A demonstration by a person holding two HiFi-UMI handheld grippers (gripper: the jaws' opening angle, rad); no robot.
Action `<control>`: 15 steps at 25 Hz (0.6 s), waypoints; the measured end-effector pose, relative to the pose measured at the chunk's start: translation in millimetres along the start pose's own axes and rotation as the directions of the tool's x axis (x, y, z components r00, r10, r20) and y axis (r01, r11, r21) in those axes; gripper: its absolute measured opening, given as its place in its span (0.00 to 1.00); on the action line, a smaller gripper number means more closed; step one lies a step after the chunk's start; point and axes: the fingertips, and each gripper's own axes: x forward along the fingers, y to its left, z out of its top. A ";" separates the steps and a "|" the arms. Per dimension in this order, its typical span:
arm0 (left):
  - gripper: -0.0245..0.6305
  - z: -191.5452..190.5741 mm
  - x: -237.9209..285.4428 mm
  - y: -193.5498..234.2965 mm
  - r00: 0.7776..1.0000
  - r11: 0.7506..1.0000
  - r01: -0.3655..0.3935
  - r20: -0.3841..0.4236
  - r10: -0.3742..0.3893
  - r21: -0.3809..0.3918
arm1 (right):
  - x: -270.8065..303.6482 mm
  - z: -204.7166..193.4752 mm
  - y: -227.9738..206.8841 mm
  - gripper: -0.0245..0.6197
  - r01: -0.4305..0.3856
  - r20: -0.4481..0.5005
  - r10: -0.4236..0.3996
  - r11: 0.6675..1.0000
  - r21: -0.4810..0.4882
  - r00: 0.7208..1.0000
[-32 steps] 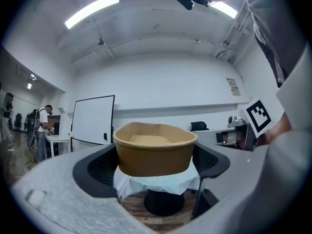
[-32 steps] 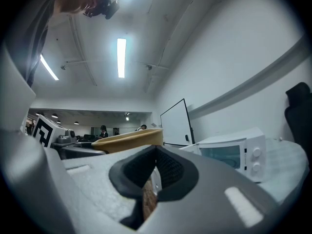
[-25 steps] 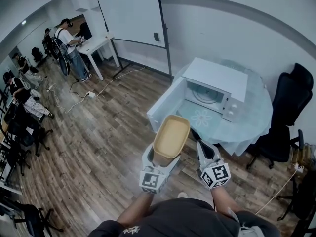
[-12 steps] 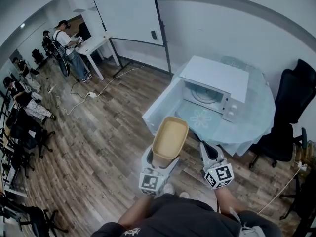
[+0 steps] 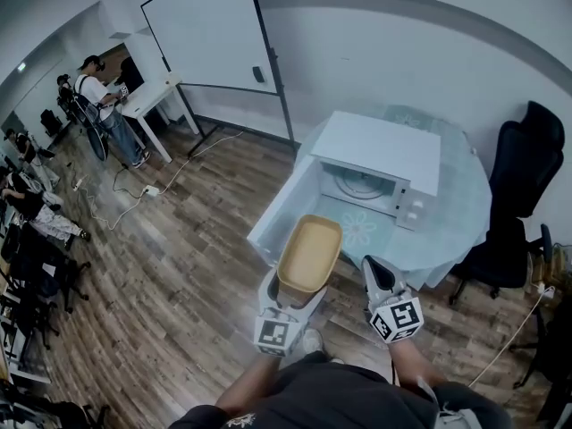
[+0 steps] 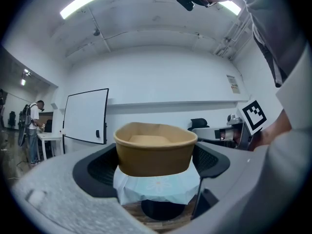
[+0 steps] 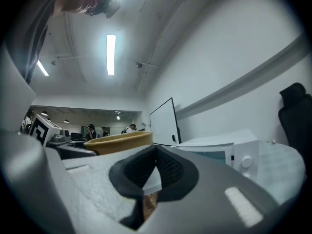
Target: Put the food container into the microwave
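I'm mid-carry: my left tool (image 5: 291,302) grips the paper food container (image 5: 310,253) just short of the open door (image 5: 282,216) of the microwave (image 5: 382,150), my right tool (image 5: 376,273) is closed on nothing, and next the container must go level into the cavity.

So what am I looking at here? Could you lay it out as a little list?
Left gripper: shut on the food container, an open tan tub, held in the air
Right gripper: shut, holding nothing
Microwave: white, on the table, its door swung open
Container's place: short of the microwave, not yet inside
Background: whiteboard, black chair, people at desks far left
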 end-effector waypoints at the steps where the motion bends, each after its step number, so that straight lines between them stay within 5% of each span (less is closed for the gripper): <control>1: 0.78 0.7 6.9 3.4 1.000 1.000 0.008 0.004 -0.008 0.001 | 5.1 0.8 -5.6 0.04 0.014 0.003 -0.014 1.000 -0.002 1.000; 15: 0.78 -16.4 80.5 50.3 0.995 0.994 0.100 -0.001 -0.100 -0.045 | 78.3 -1.2 -38.0 0.04 0.103 -0.004 -0.103 0.994 -0.018 0.995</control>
